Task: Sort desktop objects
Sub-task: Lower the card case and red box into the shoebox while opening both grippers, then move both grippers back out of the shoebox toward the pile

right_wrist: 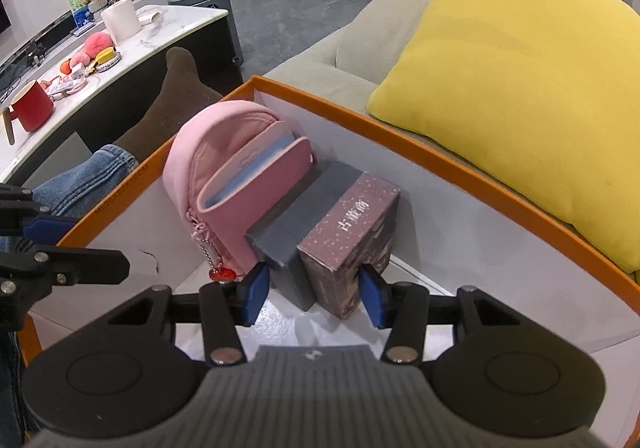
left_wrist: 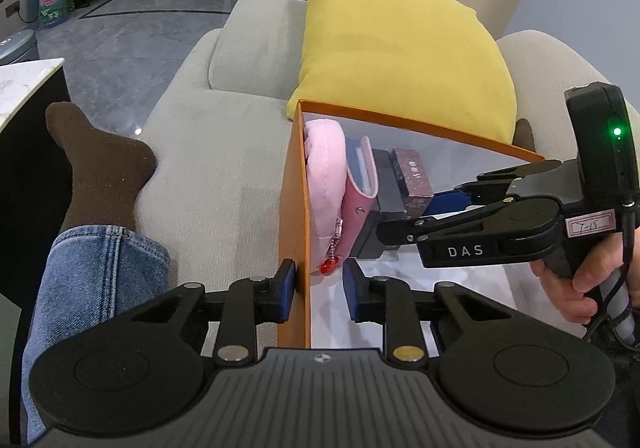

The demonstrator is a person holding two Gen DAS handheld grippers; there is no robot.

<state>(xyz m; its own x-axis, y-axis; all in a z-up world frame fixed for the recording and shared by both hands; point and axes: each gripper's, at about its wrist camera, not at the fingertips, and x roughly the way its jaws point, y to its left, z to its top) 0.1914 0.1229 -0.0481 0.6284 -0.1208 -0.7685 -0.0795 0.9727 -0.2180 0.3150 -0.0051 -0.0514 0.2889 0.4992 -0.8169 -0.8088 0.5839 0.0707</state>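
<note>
An orange box with white inner walls [right_wrist: 440,164] rests on the sofa. Inside it, a pink backpack-shaped pouch [right_wrist: 208,164], a pink card holder [right_wrist: 264,184], a grey box [right_wrist: 304,208] and a purple box [right_wrist: 352,224] stand side by side in a row. My right gripper [right_wrist: 314,292] reaches into the orange box. Its blue pads lie against the outer sides of the grey and purple boxes, near their lower ends. My left gripper [left_wrist: 320,288] straddles the orange box's left wall [left_wrist: 298,188]. One pad is at the wall's outside; the other stands apart inside.
A yellow cushion [right_wrist: 520,88] leans on the beige sofa [left_wrist: 224,152] behind the box. A person's jeans leg with a brown sock [left_wrist: 100,168] lies to the left. Further left, a marble table holds a red mug [right_wrist: 30,108], a paper roll [right_wrist: 120,22] and small items.
</note>
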